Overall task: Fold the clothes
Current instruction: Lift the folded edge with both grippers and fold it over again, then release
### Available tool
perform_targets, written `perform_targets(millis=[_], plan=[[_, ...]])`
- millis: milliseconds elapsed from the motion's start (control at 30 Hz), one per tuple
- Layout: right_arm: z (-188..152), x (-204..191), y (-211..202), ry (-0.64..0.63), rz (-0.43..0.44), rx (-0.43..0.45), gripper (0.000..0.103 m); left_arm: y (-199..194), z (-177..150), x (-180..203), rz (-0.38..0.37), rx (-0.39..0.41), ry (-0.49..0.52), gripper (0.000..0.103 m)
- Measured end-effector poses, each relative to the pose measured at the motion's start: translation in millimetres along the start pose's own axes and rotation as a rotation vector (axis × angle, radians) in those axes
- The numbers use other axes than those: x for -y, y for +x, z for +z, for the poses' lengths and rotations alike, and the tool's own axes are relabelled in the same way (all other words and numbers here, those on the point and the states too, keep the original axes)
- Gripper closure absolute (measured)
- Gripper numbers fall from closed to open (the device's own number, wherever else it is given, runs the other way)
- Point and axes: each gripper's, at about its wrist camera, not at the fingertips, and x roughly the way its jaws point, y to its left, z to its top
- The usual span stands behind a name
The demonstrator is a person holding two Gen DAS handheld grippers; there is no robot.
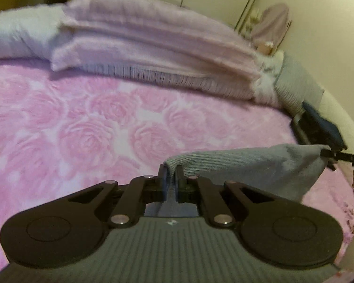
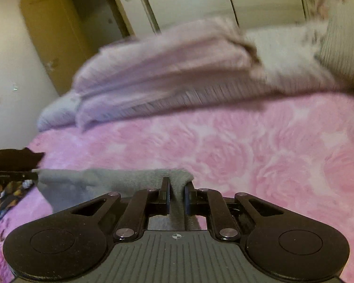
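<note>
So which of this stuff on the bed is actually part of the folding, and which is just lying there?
In the job:
- grey knit garment
- left gripper, shut on it
- right gripper, shut on it

Just lying about:
- pink rose blanket
- stacked lilac bedding
- pale pillow

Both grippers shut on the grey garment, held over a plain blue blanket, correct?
Not quite: the blanket is pink with a rose pattern, as the left wrist view shows. The rest holds: left gripper and right gripper are both shut on the grey garment.
</note>
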Motion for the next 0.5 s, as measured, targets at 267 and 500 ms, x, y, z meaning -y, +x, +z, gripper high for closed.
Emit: perform_targets(millis=[267,500], plan=[[-98.7,-58.8,-143.1,-0.046,0.028,-0.067,0.095,-138.5,-145.2,58.5,0.129,-0.044,-0.105,0.100],[-219.1,-52.4,-148.0,0.319,-0.137,-0.436,0.064,-151.9,-265.3,51.9,0.237,-0.224,-0.535,0.088]])
